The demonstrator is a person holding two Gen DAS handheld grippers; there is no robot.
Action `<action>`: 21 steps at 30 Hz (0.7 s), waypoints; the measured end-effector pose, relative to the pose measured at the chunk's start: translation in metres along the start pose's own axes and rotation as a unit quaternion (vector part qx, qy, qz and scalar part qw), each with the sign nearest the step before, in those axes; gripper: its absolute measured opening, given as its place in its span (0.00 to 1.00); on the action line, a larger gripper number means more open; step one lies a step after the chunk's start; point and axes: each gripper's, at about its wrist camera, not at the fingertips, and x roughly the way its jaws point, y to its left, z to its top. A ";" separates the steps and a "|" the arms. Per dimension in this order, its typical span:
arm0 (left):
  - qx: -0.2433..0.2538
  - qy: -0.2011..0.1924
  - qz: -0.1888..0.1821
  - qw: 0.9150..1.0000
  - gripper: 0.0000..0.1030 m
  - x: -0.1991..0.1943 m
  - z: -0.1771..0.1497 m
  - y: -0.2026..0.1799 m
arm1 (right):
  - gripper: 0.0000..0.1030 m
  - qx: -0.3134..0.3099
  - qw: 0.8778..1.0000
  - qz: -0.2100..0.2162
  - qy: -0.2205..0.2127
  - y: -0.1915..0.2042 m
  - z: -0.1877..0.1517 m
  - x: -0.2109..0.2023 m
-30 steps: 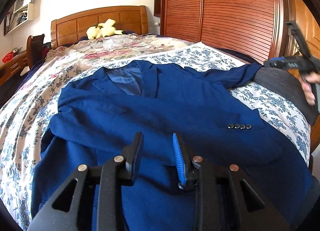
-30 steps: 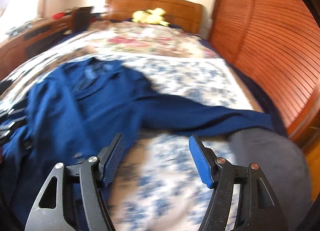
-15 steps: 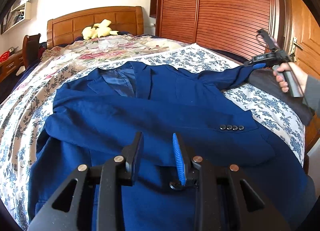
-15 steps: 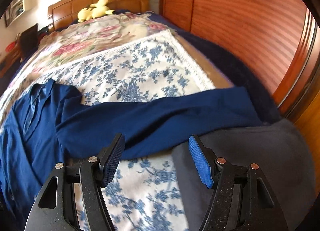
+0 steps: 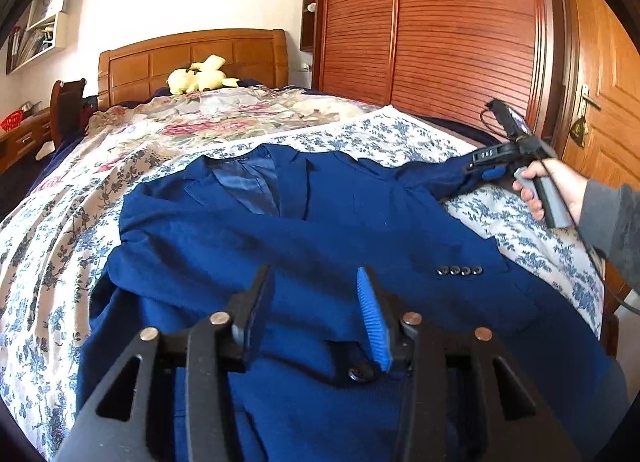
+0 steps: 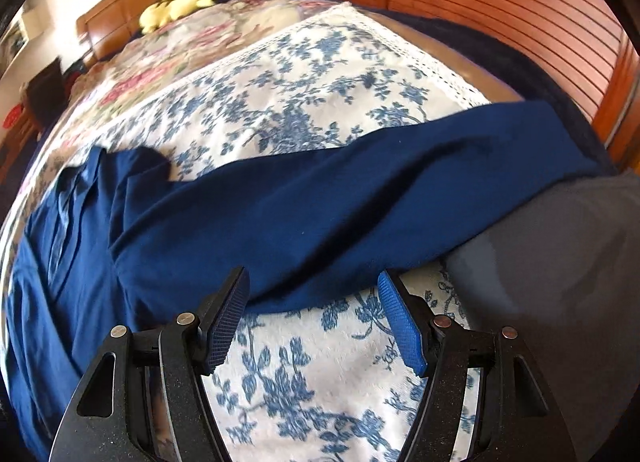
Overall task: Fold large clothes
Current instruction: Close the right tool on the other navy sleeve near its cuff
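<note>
While the blue jacket lies face up and spread across the flowered bedspread, its collar points toward 12 o'clock and one sleeve stretches out toward 3 o'clock, its cuff resting on a grey cloth. A second sleeve is folded across the front, its four cuff buttons showing at 4 o'clock from the collar. The left gripper hangs over the lower front of the jacket with its jaws apart and nothing between them; a single dark button lies just below. The right gripper sits at the near edge of the outstretched sleeve, jaws wide apart, holding nothing. At 12 o'clock, by the wooden headboard, rests a yellow plush toy. A slatted wooden wardrobe stands at 2 o'clock.
</note>
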 end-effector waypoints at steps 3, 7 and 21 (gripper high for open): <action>-0.009 -0.001 0.001 1.000 0.55 -0.002 0.001 0.006 | 0.66 0.006 1.000 -0.013 0.003 0.001 0.004 0.009; -0.009 0.002 0.007 1.000 0.55 0.000 -0.001 0.009 | 0.66 0.031 0.999 -0.010 0.004 -0.004 0.008 0.017; -0.014 0.004 0.004 1.000 0.55 0.002 -0.003 0.009 | 0.05 -0.012 1.000 -0.005 -0.023 0.033 0.034 0.017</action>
